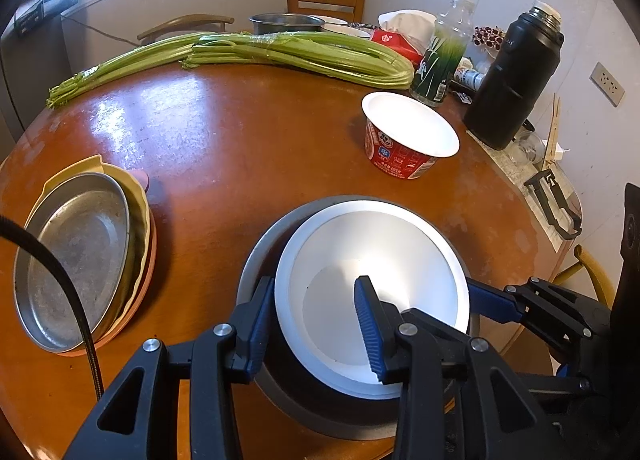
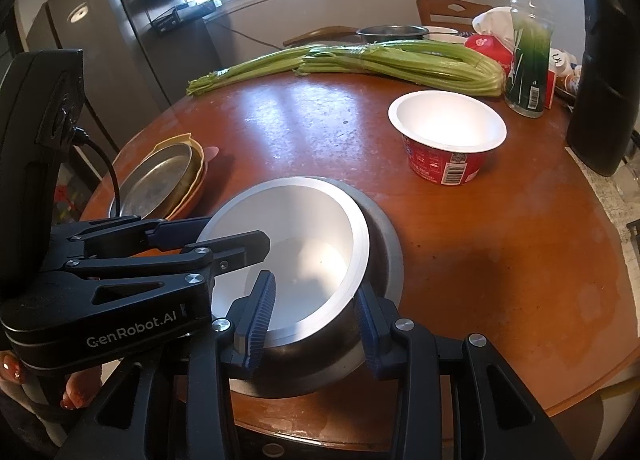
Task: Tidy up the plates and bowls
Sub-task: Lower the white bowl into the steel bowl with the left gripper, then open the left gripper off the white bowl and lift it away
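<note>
- My left gripper [image 1: 316, 324] is clamped on the rim of the white shallow bowl [image 1: 372, 292], one finger inside, one outside.
- My right gripper [image 2: 316, 320] grips the opposite rim of that white bowl, its fingers straddling the wall.
- The white bowl sits tilted inside a grey metal bowl [image 2: 384, 244] at the near edge of the round brown wooden table [image 1: 240, 131].
- A stack of plates topped by a metal plate [image 1: 76, 252] lies to the left; a red paper cup [image 1: 404, 135] stands farther back.
</note>
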`<state>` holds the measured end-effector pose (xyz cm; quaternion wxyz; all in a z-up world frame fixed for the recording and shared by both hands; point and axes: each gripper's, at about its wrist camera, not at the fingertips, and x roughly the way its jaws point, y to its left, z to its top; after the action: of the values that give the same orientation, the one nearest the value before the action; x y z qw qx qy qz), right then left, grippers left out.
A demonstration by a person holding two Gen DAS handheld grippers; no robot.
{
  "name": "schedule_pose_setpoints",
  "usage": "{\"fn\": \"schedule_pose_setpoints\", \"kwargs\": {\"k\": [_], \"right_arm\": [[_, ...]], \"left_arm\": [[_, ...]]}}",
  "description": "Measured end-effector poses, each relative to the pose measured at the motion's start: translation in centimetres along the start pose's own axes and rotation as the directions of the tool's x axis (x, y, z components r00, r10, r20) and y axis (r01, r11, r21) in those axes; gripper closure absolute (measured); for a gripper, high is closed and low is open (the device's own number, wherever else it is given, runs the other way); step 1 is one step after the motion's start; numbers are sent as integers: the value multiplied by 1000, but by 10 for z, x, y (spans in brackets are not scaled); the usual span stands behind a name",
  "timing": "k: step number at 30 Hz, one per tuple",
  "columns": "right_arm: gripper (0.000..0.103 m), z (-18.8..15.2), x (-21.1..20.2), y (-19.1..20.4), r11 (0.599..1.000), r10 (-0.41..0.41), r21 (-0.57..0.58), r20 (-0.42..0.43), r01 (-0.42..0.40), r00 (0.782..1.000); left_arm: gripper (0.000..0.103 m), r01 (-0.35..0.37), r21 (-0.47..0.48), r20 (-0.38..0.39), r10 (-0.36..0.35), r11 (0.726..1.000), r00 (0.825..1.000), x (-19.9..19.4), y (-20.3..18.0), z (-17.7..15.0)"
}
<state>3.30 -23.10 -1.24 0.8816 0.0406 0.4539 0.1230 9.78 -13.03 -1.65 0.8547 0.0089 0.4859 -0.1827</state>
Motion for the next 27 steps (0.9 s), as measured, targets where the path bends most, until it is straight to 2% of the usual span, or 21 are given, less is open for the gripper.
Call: {"fn": "schedule_pose_setpoints", "kwargs": {"k": [8,17,27], "right_arm": [[62,0,-1,-1,1000,-1,3,7,1,1000],[62,1,-6,-2,1000,-19,-6,29,19,999],[61,2,-14,-9,1000,-23,17,59,22,998]], "left_arm": [[63,4,-7,6,-4,1000,1000,-2,2,0],[63,32,-23,54,-31,999,998,-12,4,1],[63,26,-26,81,-24,999,996,-19,5,1]]}}
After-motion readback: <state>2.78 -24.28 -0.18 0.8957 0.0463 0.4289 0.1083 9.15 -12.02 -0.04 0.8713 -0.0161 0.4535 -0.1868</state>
